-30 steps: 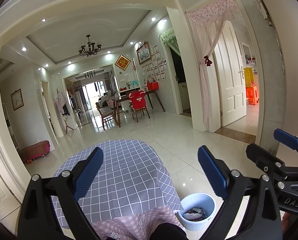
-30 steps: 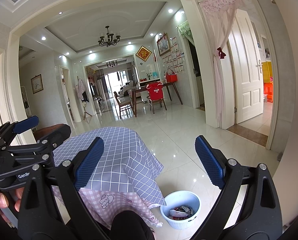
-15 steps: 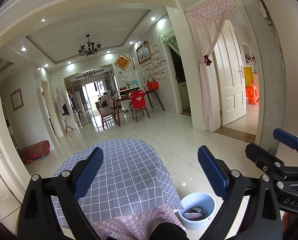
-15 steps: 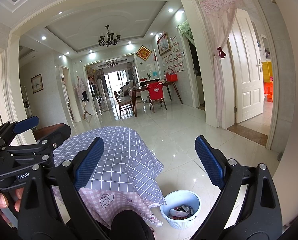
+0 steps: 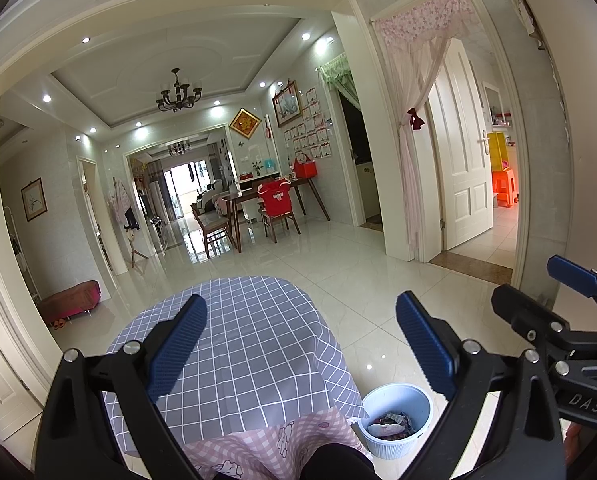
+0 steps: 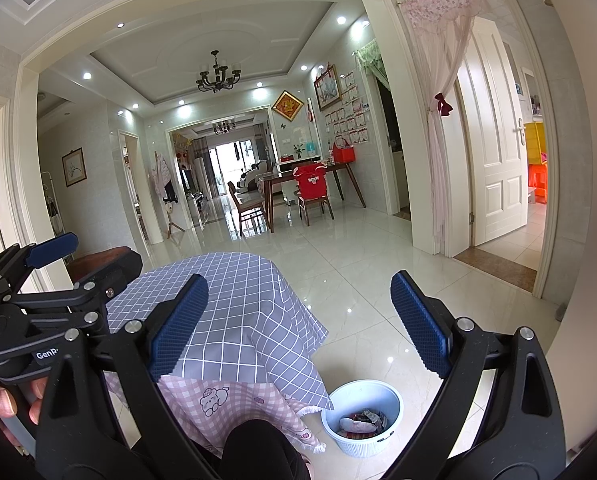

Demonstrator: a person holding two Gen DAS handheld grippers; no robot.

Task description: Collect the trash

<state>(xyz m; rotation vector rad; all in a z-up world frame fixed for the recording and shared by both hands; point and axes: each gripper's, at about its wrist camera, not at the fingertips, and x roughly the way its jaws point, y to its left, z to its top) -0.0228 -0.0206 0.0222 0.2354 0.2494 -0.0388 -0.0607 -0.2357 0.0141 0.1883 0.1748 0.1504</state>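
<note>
Trash [image 5: 390, 426] sits in the white bin [image 5: 418, 396] on the floor just beside the table [image 5: 250, 344]. Left gripper [image 5: 302, 346] and right gripper [image 6: 298, 326] hover above it, fingers spread, empty.

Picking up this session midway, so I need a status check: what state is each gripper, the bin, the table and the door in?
left gripper: open, holding nothing
right gripper: open, holding nothing
trash bin: upright on the floor, uncovered, trash inside
table: covered with a grey checked cloth, nothing on the visible top
white door: open
</note>
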